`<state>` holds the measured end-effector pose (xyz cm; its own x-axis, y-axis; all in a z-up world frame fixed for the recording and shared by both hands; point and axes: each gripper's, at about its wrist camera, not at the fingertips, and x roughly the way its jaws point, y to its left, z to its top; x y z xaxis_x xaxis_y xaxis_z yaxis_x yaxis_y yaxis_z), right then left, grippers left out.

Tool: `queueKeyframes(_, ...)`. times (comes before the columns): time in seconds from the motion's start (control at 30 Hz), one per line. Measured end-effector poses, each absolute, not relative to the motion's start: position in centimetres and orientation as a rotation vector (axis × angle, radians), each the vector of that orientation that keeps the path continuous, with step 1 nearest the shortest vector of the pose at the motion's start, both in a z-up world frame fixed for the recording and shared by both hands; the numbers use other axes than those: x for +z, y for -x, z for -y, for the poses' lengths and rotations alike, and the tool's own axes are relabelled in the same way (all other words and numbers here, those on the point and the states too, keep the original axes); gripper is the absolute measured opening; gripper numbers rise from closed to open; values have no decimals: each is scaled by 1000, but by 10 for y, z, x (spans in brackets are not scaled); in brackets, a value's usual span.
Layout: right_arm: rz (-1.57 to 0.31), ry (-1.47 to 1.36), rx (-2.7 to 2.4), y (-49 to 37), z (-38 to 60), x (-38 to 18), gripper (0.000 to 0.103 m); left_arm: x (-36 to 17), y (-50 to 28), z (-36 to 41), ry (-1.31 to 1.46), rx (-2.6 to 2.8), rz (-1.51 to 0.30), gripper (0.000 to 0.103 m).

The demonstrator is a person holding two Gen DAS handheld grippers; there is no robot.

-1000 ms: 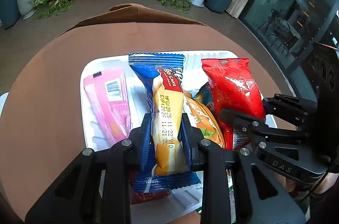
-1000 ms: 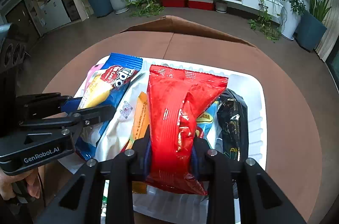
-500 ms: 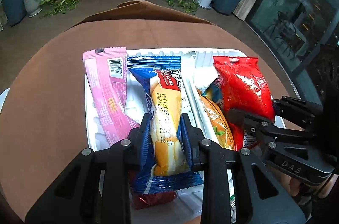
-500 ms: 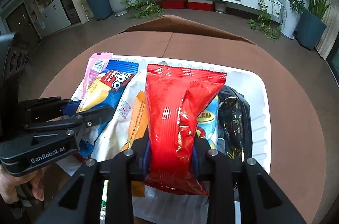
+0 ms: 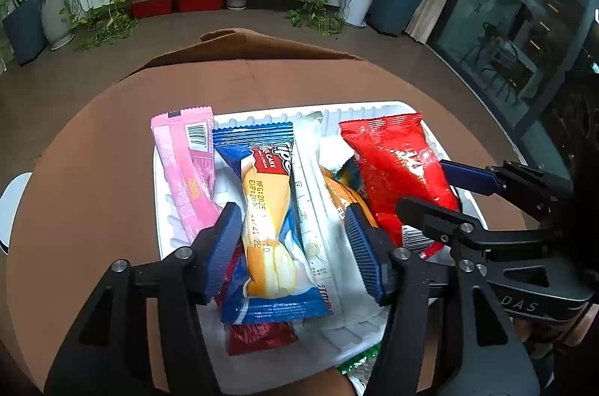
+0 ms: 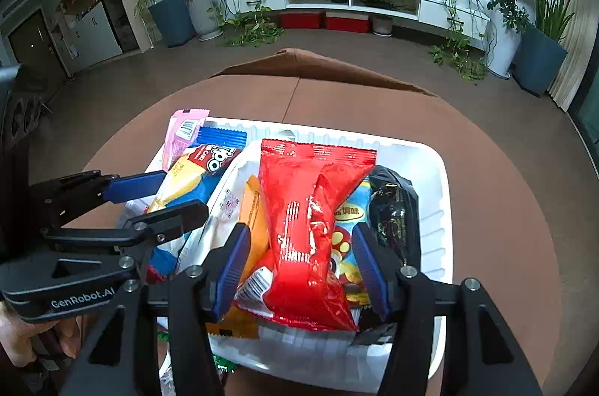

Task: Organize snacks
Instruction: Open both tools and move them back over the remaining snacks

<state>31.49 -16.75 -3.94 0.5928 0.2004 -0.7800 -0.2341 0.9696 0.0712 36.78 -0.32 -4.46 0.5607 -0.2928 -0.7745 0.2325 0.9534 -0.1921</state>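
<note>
A white tray [image 5: 374,106] [image 6: 430,149] on the round brown table holds a pile of snack packets. The blue cake packet [image 5: 269,220] [image 6: 202,167] lies between the fingers of my left gripper [image 5: 294,250] [image 6: 185,192]. Those jaws are opening, and the pads stand clear of the packet. The red packet [image 6: 310,209] [image 5: 397,171] rests on the pile between the fingers of my right gripper [image 6: 299,265] [image 5: 421,184]. Its jaws are opening too, with gaps on both sides of the packet.
A pink packet [image 5: 187,167], a white one [image 5: 310,209], an orange one [image 5: 344,197], a black one [image 6: 393,209] and a small red one [image 5: 258,336] also lie in the tray. A green wrapper [image 5: 355,364] pokes out at the tray's near edge. A hand [image 6: 22,340] holds the left gripper.
Both grippers were shut on their packets and have now spread their jaws. The blue cake packet and the red packet have settled onto the pile. Neither hand has shifted much.
</note>
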Motion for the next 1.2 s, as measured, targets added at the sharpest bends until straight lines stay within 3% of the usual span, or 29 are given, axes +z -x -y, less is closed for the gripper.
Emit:
queueKeyframes(0.13,-864,17,244,-305,175,-28,71,-33,-355,-6,85,-305,-890,76)
queueKeyframes(0.2,-837,-22,242,-296,182,-20,80,-25,-346,-12,99,-306,-871,96)
queueKeyframes(0.23,-823,-46,242,-291,186,-17,85,-21,-341,-13,98,-309,-862,102)
queueKeyframes(0.37,-753,-134,253,-262,203,-5,98,-9,-308,-20,65,-321,-806,103)
queueKeyframes(0.73,-744,-185,266,-157,207,-23,98,-4,-189,-37,58,-293,-748,103)
queueKeyframes(1.1,-818,-255,262,-92,181,-62,98,-46,-92,-63,208,-241,-849,103)
queueKeyframes(1.2,-839,-224,274,-90,165,-66,93,-55,-74,-73,262,-214,-893,103)
